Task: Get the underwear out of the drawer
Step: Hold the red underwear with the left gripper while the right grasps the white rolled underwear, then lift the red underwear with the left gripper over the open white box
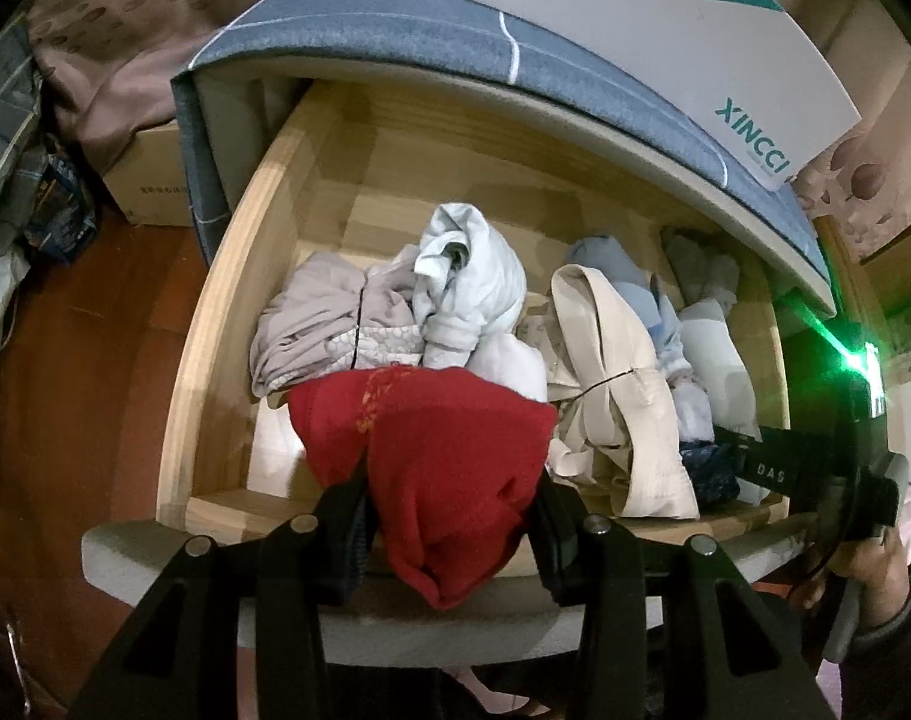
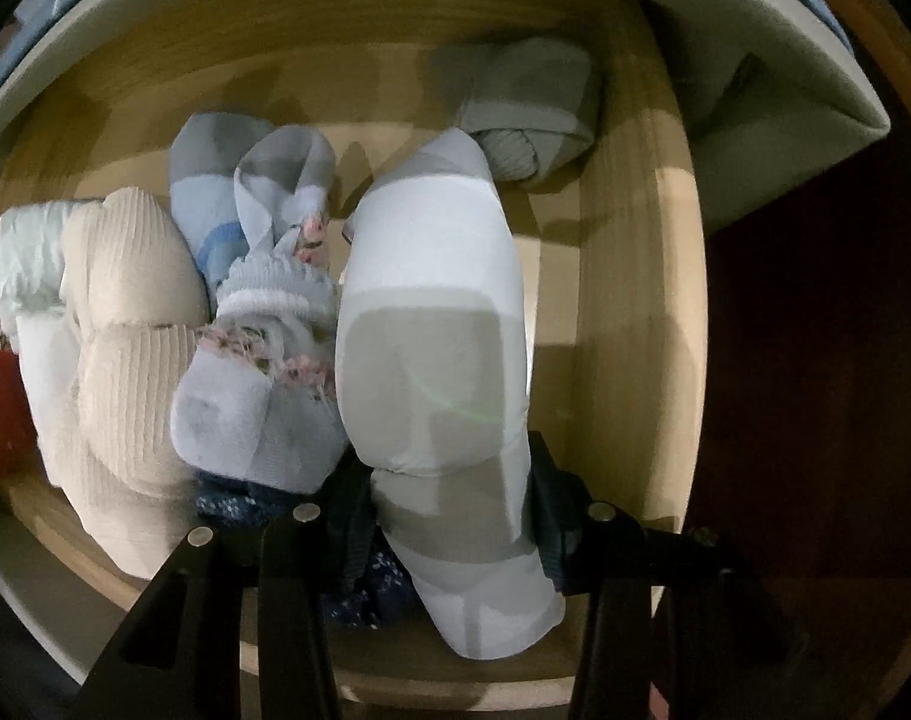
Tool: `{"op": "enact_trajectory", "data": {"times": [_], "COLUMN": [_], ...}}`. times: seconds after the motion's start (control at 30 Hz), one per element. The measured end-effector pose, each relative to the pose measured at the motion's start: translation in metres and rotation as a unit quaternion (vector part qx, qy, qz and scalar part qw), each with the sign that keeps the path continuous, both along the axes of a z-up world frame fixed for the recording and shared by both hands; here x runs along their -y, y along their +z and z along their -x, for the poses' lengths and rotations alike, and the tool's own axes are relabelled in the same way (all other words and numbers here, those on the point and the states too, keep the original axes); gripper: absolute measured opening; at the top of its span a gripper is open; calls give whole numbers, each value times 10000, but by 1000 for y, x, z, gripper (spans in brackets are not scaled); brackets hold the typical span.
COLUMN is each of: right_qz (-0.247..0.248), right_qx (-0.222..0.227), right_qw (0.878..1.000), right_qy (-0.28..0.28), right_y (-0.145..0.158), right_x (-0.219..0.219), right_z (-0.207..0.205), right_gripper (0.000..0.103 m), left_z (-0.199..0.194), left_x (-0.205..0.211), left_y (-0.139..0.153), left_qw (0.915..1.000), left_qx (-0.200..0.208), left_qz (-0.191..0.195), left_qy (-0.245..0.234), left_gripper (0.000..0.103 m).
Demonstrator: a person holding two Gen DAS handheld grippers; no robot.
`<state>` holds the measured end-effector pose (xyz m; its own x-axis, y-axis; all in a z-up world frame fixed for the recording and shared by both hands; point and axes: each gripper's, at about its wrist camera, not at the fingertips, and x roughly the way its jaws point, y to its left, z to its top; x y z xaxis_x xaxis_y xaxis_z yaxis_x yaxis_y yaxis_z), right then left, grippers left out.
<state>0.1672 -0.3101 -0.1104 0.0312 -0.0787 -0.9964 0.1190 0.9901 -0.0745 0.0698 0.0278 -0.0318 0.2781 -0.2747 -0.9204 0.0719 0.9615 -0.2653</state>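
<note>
Red fabric first: the left tool (image 1: 449, 516) has its pads squeezed on a red piece of underwear (image 1: 431, 456), held over the front edge of the wooden drawer (image 1: 227, 312), probably so it clears the pile. Over at the drawer's right end, the right tool (image 2: 449, 516) points down into it, jaws clamped on a white-and-grey rolled bundle (image 2: 437, 336) lying lengthwise along the drawer's right wall. Cream ribbed garment (image 2: 131, 360) and pale blue socks (image 2: 263, 324) sit packed against the bundle's left side, mid-drawer, so a straight lift seems best, not dragging neighbours along.
</note>
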Motion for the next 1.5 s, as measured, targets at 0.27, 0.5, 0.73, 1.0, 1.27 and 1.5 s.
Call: {"op": "enact_trajectory", "data": {"times": [0.27,0.5,0.73,1.0,1.27,1.5], "right_qz": [102,143,291,285,321,301], "right_qx": [55,72,98,78,62,85], "right_qw": [9999,9998,9995,9996,9995,9995], "right_qy": [36,-110,4,7,-16,-35], "right_y": [-9,-17,-18,-17,-16,-16], "right_x": [-5,-8,-7,-9,-10,-10], "right_z": [15,18,25,23,21,22], "right_gripper": [41,41,41,41,41,41], "left_z": [3,9,12,10,-18,-70], "left_x": [2,-1,-5,-12,-5,20], "left_y": [8,17,39,95,172,245], "left_qw": [9997,9989,9978,9930,9818,9647], "left_qx": [235,414,591,1106,1807,2476], "left_qz": [25,184,106,164,21,-111], "left_qy": [-27,-96,-273,-372,-586,-887], "left_gripper": [44,44,44,44,44,44]}}
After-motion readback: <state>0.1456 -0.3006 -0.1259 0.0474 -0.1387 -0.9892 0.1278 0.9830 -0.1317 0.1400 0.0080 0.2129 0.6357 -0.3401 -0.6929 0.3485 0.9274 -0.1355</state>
